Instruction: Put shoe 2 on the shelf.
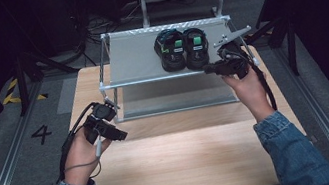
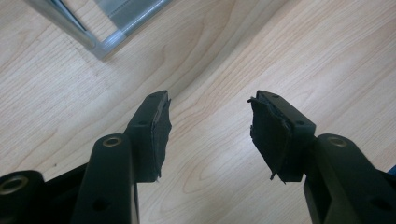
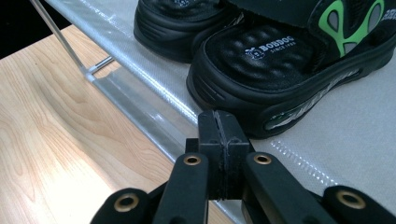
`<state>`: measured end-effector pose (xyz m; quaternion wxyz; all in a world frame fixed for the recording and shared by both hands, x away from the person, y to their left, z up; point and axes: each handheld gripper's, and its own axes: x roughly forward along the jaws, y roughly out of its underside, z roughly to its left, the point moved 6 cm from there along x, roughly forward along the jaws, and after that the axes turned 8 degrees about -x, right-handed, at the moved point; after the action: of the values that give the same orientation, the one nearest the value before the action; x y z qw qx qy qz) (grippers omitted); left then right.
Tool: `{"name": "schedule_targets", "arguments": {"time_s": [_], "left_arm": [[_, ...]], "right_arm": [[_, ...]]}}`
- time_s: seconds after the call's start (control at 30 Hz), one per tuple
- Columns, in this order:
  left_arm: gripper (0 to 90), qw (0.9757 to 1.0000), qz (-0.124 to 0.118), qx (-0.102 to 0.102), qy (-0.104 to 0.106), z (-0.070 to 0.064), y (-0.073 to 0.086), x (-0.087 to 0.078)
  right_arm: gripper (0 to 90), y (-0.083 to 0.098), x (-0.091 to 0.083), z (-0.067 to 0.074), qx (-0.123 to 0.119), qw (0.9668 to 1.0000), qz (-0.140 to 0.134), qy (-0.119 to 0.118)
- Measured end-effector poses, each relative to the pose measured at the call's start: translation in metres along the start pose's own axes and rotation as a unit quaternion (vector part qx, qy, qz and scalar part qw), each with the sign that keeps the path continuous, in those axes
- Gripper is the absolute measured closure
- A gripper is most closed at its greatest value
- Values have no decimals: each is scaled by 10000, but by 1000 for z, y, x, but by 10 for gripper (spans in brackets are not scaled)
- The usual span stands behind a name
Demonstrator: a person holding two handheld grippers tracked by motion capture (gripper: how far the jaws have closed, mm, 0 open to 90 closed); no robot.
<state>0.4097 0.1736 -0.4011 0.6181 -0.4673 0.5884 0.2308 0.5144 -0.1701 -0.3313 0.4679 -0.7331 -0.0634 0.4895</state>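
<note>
The right gripper (image 3: 219,126), clenched on nothing, sits just beside the nearer sandal (image 3: 289,70) on the shelf (image 1: 136,59); nudging it straight seems next; the left gripper (image 2: 210,126) hangs released.

The person wore blue denim sleeves (image 1: 291,150) with turned-back cuffs at both wrists. Each hand carried a black two-jaw gripper. The left gripper (image 2: 210,133) had chunky matte arms with brass-ringed screw holes, and its pads (image 2: 268,135) were black rubber sheets, frayed and peeling at the edges (one corner curled loose). A black cable trailed from it past the wrist, beside a short pale grey stalk. The right gripper (image 3: 219,122) showed the same brass-ringed holes along glossy black arms; a grey three-cornered plate (image 1: 231,36) sat on top, and a black cable (image 1: 265,86) hung along the forearm.
</note>
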Motion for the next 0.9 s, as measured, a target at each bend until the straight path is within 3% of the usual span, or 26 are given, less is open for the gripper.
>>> {"name": "schedule_targets", "arguments": {"time_s": [0.07,0.13,0.2,0.43,0.7,0.83,0.87,0.9], "left_arm": [[470,10000,-11,26,-64,2,1,-1],[469,10000,-41,-16,-15,1,1,0],[469,10000,-42,-6,-6,1,1,0],[461,10000,-25,40,7,3,1,0],[450,9999,-56,141,22,1,4,2],[440,9999,-60,102,54,5,8,4],[436,9999,-47,96,35,7,10,5],[435,9999,-47,96,35,7,10,5]], "right_arm": [[888,0,0,0,17,10000,0,-49],[796,0,-3,1,17,10000,-45,-74],[767,0,-6,2,11,10000,-64,-9],[605,10,-40,13,-122,9999,-107,38],[529,55,-74,12,-18,9999,89,116],[507,74,-79,10,-22,9996,233,174],[490,88,-82,8,33,9993,312,196],[490,88,-82,8,33,9993,312,196]]}}
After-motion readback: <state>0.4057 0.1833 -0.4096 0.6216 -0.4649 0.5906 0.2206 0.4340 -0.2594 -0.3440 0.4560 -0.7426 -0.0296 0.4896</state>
